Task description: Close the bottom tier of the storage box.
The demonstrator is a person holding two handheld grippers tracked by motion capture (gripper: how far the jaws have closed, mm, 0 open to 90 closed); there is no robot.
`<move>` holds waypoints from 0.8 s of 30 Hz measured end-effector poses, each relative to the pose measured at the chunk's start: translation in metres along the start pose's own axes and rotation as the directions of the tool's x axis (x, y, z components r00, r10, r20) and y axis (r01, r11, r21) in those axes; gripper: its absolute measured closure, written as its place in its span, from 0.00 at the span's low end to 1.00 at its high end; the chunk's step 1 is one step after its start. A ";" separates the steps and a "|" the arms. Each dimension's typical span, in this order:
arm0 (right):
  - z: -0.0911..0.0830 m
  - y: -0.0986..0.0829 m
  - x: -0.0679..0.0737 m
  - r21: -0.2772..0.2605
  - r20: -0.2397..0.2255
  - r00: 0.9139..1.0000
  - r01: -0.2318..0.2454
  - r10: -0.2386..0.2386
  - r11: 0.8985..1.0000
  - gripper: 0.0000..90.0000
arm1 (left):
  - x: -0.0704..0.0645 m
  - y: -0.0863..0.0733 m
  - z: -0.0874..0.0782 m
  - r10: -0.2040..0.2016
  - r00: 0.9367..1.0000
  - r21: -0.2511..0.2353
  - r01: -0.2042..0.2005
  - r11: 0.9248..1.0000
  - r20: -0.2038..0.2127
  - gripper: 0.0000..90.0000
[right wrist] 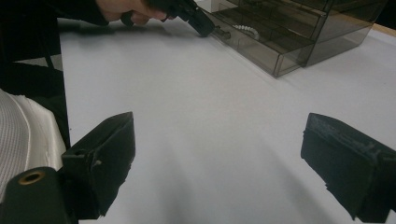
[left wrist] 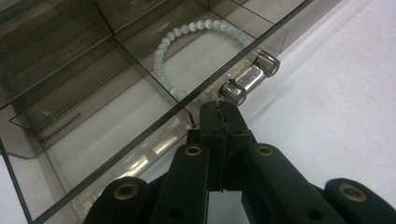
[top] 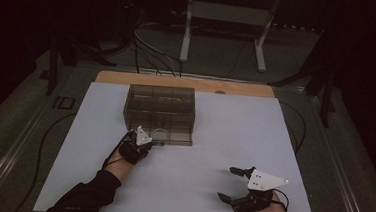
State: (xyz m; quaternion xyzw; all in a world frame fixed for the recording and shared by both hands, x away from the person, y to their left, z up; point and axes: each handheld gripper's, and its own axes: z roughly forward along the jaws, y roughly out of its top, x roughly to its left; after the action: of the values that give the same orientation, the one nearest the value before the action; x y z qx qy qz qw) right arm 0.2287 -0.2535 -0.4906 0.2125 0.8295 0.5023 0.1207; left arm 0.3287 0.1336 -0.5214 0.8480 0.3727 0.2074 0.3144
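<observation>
A smoky clear drawer box (top: 159,109) stands on the white table top (top: 195,186). Its bottom drawer (left wrist: 93,135) is pulled partly out, and a pale bead bracelet (left wrist: 187,37) lies inside it. In the left gripper view, my left gripper (left wrist: 219,109) is shut, its tips at the drawer front just beside the left knob of the metal bar handle (left wrist: 250,77). Nothing shows between its jaws. From above, the left gripper (top: 146,142) sits at the box's front left corner. My right gripper (top: 228,184) rests open near the front right, far from the box, with bare table between its fingers (right wrist: 102,158).
The right gripper view shows the box (right wrist: 289,32) far off, with the left hand's gripper (right wrist: 201,21) at it. A wooden strip (top: 185,83) runs along the table's back edge. Cables and a white stand (top: 224,23) lie on the floor beyond.
</observation>
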 end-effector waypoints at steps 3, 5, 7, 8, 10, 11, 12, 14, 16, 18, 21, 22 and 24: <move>0.000 0.000 0.000 0.000 0.000 1.000 -0.001 0.001 1.000 0.11 | 0.001 0.000 0.001 0.002 1.000 0.003 -0.002 1.000 -0.002 1.00; 0.000 0.000 0.000 -0.001 -0.001 1.000 -0.001 0.001 1.000 0.11 | 0.001 0.001 0.001 0.001 1.000 0.002 -0.001 1.000 0.001 1.00; 0.000 0.000 0.000 0.000 0.000 1.000 -0.001 0.001 1.000 0.11 | 0.002 0.001 0.002 0.002 1.000 0.003 -0.002 1.000 -0.003 1.00; 0.000 0.000 0.000 -0.001 0.000 1.000 -0.001 0.001 1.000 0.11 | 0.002 0.002 0.003 0.002 1.000 0.002 -0.002 1.000 -0.003 1.00; 0.000 0.000 0.000 -0.002 0.000 1.000 -0.001 0.001 1.000 0.11 | 0.003 0.002 0.003 -0.002 1.000 0.001 0.002 1.000 -0.003 1.00; 0.000 0.000 0.000 -0.002 0.000 1.000 -0.002 0.002 1.000 0.11 | 0.003 0.002 0.004 -0.002 1.000 0.001 0.002 1.000 -0.003 1.00; 0.000 0.000 0.000 -0.001 0.000 1.000 -0.002 0.002 1.000 0.11 | 0.003 0.003 0.004 -0.002 1.000 0.000 0.002 1.000 -0.004 1.00; 0.000 0.000 0.000 -0.001 0.000 1.000 -0.002 0.002 1.000 0.11 | 0.004 0.003 0.004 -0.003 1.000 -0.001 0.003 1.000 -0.004 1.00; 0.000 0.000 0.000 0.000 0.000 1.000 -0.003 0.003 1.000 0.11 | 0.004 0.003 0.005 -0.004 1.000 -0.001 0.004 1.000 -0.006 1.00; 0.000 0.000 0.000 0.000 0.000 1.000 -0.003 0.003 1.000 0.11 | 0.005 0.004 0.006 -0.005 1.000 -0.001 0.005 1.000 -0.007 1.00; 0.000 0.000 0.000 0.000 0.000 1.000 -0.002 0.002 1.000 0.11 | 0.006 0.005 0.007 -0.005 1.000 0.000 0.005 1.000 -0.009 1.00; 0.000 0.000 0.000 0.001 0.000 1.000 -0.001 0.001 1.000 0.11 | 0.007 0.005 0.007 -0.006 1.000 0.001 0.006 1.000 -0.010 1.00; 0.000 0.000 0.000 0.001 0.001 1.000 -0.001 0.001 1.000 0.11 | 0.008 0.006 0.008 -0.009 1.000 0.001 0.009 1.000 -0.010 1.00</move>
State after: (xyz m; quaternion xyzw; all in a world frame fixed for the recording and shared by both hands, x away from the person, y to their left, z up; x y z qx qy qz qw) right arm 0.2288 -0.2537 -0.4907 0.2132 0.8295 0.5020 0.1205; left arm 0.3412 0.1336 -0.5222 0.8453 0.3784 0.2101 0.3133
